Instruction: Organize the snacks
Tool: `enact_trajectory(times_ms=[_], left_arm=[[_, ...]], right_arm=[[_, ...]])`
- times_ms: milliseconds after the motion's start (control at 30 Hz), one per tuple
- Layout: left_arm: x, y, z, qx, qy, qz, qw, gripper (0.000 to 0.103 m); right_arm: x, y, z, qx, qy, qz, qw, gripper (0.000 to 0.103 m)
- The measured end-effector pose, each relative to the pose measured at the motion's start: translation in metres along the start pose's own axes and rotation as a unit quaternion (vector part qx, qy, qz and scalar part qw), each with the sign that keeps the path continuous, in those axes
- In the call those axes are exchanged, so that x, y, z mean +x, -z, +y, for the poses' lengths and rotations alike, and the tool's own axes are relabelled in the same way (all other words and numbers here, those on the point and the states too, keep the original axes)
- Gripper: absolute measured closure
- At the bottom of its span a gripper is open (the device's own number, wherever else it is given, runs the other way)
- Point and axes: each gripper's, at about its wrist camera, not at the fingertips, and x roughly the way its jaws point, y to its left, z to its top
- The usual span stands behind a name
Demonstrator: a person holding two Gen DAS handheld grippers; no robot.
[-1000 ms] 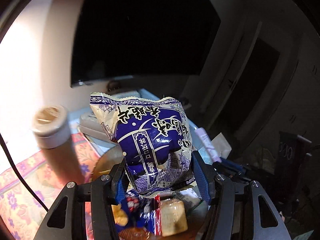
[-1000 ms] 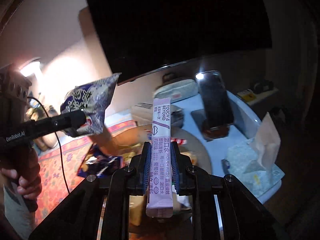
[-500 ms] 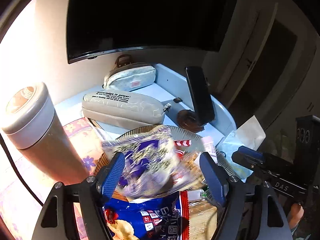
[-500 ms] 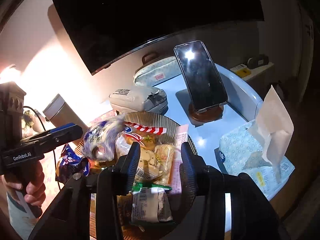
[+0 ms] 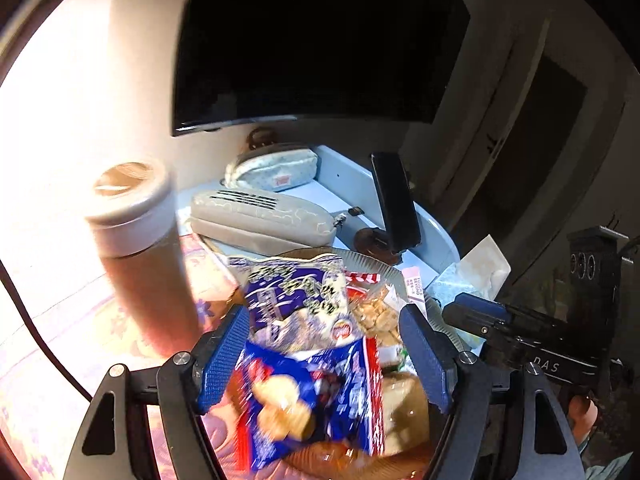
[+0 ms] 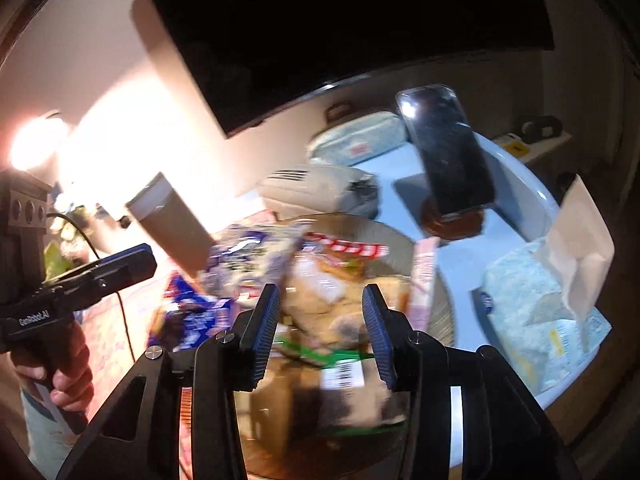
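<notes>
Hovering over the snack basket [image 5: 362, 258] between picks — left gripper [image 5: 324, 350] and right gripper [image 6: 322, 330] fingers spread, empty — next likely the blue packet [image 5: 316, 396] between the left fingers.

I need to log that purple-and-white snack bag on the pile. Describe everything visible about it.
The purple-and-white snack bag is a glossy, crinkled plastic pouch, puffed and sealed, with white script on deep purple panels and pale patterned edges. It lies tilted on top of the heap in the woven basket, resting on a blue-and-red biscuit packet at its near end. The left tongs stand open around it without gripping. Motion blur hides the fine print.
</notes>
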Motion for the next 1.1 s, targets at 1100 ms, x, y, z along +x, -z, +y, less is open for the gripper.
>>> enact_trajectory(times_ms=[1100], left_arm=[[-0.228,0.231,0.243,-0.224,-0.295,-0.121,0.9207,0.019]], right_arm=[[0.138,0.129,0.344,-0.216,-0.131,0.118,0.960,0.023]])
